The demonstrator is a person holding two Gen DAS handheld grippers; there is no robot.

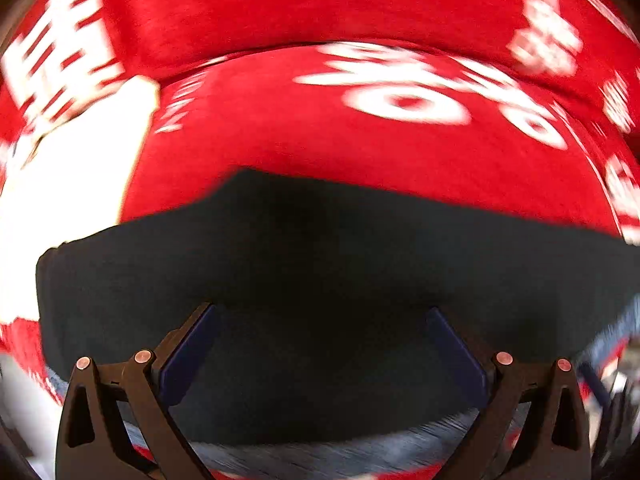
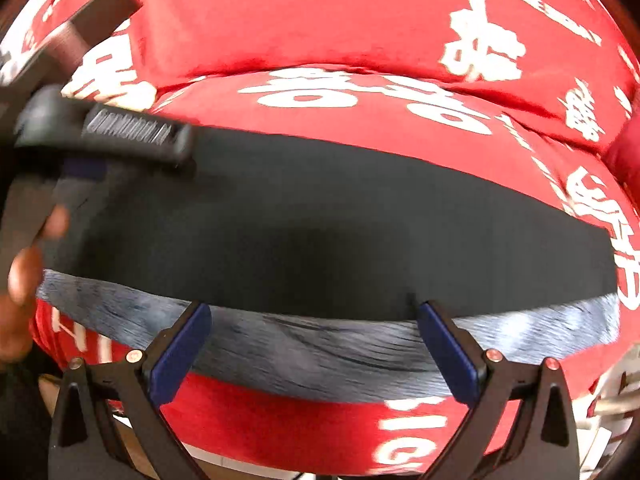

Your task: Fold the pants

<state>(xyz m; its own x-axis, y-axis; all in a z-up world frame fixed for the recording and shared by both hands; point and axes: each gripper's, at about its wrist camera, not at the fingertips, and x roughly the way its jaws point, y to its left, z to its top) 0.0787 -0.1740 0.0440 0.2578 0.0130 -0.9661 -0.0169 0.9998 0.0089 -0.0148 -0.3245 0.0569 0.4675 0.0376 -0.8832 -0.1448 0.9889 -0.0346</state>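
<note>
Bright, even light in both views, with the red cloth (image 1: 280,8) strongly saturated. Left wrist view is motion-blurred throughout: white lettering smears sideways, and a white patch (image 1: 72,184) at left is blown out with no detail. The dark pants (image 2: 320,220) read near black, a soft shadow blotch at centre. Right wrist view is sharper (print legible-ish), but the other gripper (image 2: 132,136) and hand (image 2: 24,276) at left are blurred. Fisheye bending and dark vignette at the corners.
</note>
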